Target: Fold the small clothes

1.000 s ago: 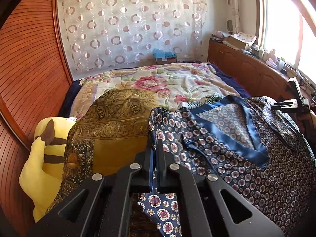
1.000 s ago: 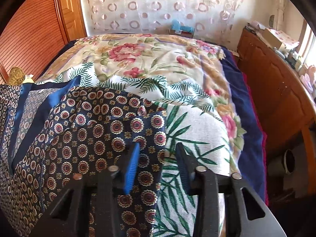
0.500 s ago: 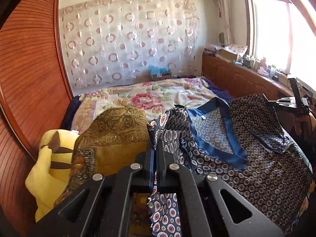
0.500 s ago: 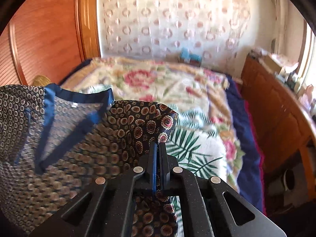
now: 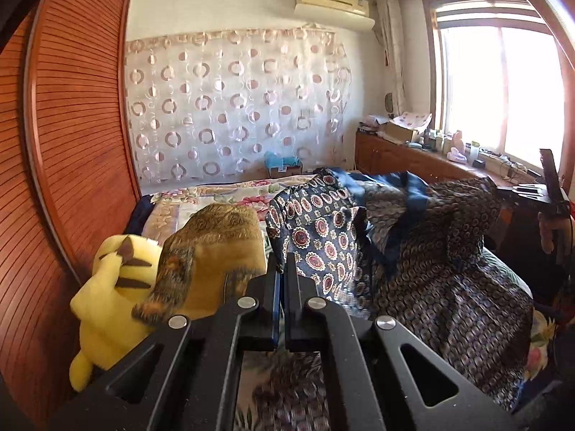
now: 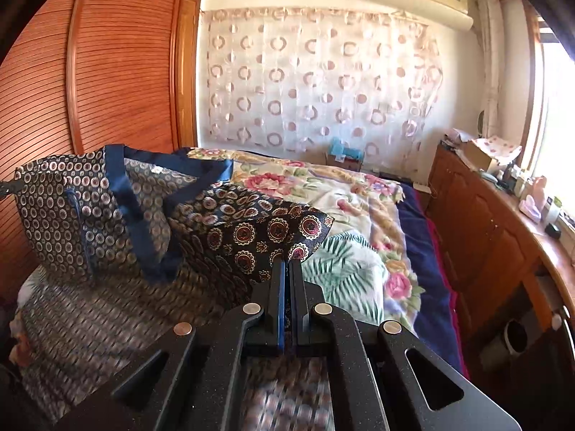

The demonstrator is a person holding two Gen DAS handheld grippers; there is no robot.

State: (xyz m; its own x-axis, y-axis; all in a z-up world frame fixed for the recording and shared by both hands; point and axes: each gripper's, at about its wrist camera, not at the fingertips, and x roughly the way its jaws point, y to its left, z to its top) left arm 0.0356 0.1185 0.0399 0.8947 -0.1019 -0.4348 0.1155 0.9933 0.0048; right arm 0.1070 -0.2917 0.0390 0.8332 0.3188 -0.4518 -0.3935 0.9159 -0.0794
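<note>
A dark navy top with round medallion print and a plain blue V-neck band hangs lifted above the bed in the left wrist view (image 5: 431,251) and in the right wrist view (image 6: 118,215). My left gripper (image 5: 282,269) is shut on its left shoulder corner. My right gripper (image 6: 286,265) is shut on the right shoulder corner. The right gripper also shows at the far right of the left wrist view (image 5: 550,194). The top's lower part drapes down, blurred.
A floral bedspread (image 6: 345,208) covers the bed. A golden-brown patterned cloth (image 5: 215,248) and a yellow plush toy (image 5: 107,287) lie at the left by the slatted wooden wardrobe (image 5: 72,161). A wooden sideboard (image 6: 496,237) with clutter runs along the right under the window.
The right gripper closed on the top's right shoulder corner. Both grippers then rose, lifting the top off the bed; the views tilted upward toward the wall and ceiling.
</note>
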